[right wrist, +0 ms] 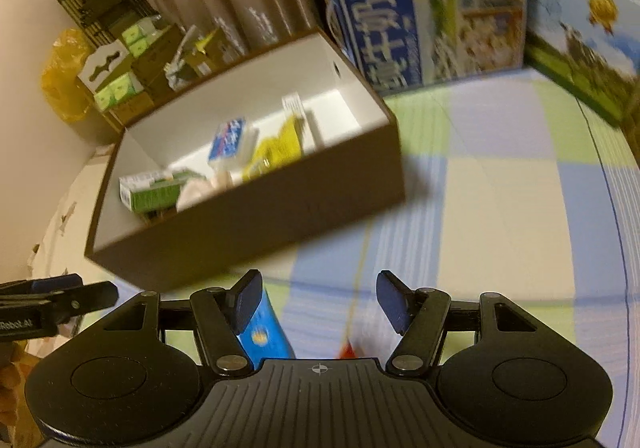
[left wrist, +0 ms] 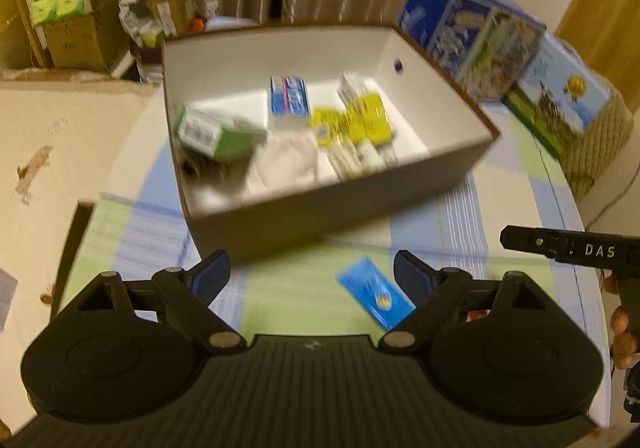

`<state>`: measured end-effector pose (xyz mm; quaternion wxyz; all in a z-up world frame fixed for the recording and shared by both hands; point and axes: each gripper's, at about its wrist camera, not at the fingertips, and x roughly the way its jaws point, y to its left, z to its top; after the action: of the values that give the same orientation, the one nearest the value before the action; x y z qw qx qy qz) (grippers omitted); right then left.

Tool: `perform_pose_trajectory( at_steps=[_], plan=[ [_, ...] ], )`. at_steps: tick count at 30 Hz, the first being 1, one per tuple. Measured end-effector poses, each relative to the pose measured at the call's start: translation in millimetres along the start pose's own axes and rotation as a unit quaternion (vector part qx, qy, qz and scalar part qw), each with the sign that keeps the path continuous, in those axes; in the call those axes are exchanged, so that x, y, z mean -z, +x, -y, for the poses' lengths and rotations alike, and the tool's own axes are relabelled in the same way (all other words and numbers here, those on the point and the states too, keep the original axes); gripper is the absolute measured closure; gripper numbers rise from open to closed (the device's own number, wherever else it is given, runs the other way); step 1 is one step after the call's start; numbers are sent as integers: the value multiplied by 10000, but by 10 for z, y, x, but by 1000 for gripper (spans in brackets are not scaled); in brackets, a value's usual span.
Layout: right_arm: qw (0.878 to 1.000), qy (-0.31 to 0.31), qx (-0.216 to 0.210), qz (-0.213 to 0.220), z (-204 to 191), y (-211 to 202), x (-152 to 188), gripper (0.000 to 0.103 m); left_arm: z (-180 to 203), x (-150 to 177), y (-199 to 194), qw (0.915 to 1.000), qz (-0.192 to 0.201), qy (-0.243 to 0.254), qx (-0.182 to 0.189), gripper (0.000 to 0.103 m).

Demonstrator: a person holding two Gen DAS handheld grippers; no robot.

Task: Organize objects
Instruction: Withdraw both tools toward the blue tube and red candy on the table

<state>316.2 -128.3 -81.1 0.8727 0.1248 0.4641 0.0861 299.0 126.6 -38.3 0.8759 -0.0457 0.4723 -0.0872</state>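
Left wrist view: the small flat bright-blue packet [left wrist: 375, 296] lies on the checked desk [left wrist: 500, 207], just near of the brown cardboard box with white inside [left wrist: 280, 207]. Blur suggests quick motion; a hasty pinch could skid it away. The left claw [left wrist: 312, 276] and the right claw [right wrist: 318, 300] both gape wide, grasping nothing.

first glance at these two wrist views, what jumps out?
The open brown box with white walls at mid-table, holding a green carton, a blue-and-red packet and yellow packets. Next, the bright blue packet lying alone on the checked tablecloth in front of the box, just ahead of the open left gripper. Behind the box stand large blue printed cartons.
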Motion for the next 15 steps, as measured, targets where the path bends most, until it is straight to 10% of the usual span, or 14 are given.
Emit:
perform_pose_trajectory(
  at_steps=[15],
  plan=[
    [9958,565,197,-688,249,-26,719,42,229,564,292,9975,-703,-7,-16,17]
  ],
)
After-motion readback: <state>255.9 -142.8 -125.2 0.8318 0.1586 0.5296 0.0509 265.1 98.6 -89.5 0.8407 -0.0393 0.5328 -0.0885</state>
